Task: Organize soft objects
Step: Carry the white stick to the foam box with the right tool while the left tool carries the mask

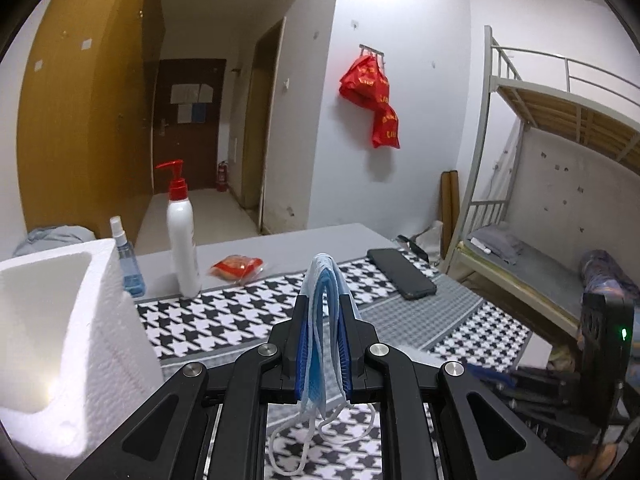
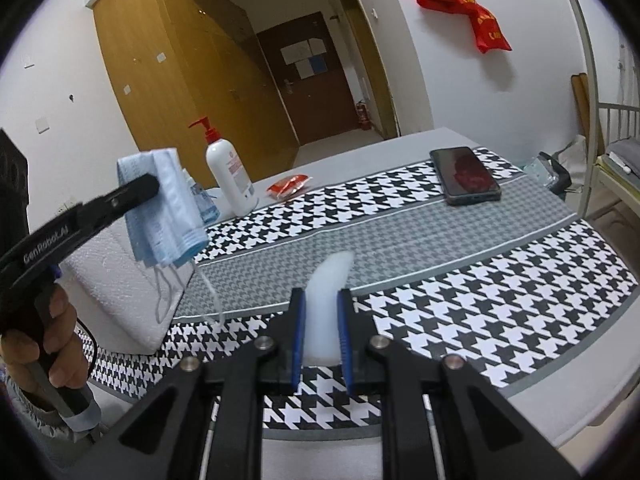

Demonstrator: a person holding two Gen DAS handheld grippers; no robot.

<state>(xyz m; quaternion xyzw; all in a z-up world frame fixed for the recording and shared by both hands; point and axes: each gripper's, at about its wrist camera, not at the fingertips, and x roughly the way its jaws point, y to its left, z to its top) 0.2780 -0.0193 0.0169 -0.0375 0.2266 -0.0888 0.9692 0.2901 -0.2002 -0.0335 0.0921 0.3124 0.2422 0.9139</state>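
My left gripper [image 1: 323, 304] is shut on a folded stack of light blue face masks [image 1: 322, 276], whose ear loops dangle below the fingers. In the right wrist view the same masks [image 2: 164, 208] hang in the left gripper [image 2: 154, 185] just above the white foam box [image 2: 120, 292], held by a person's hand [image 2: 48, 340]. The foam box [image 1: 60, 320] stands open-topped at the left of the left wrist view. My right gripper [image 2: 322, 298] is shut on a soft, white, translucent curved piece [image 2: 330, 280] that rises above the houndstooth cloth [image 2: 460, 280].
On the table's far side stand a white pump bottle with a red top [image 2: 230, 176] and a small blue spray bottle [image 1: 128, 260], with a red packet [image 2: 289, 185] beside them. A black phone [image 2: 464, 176] lies far right. A bunk bed [image 1: 540, 184] stands beyond the table.
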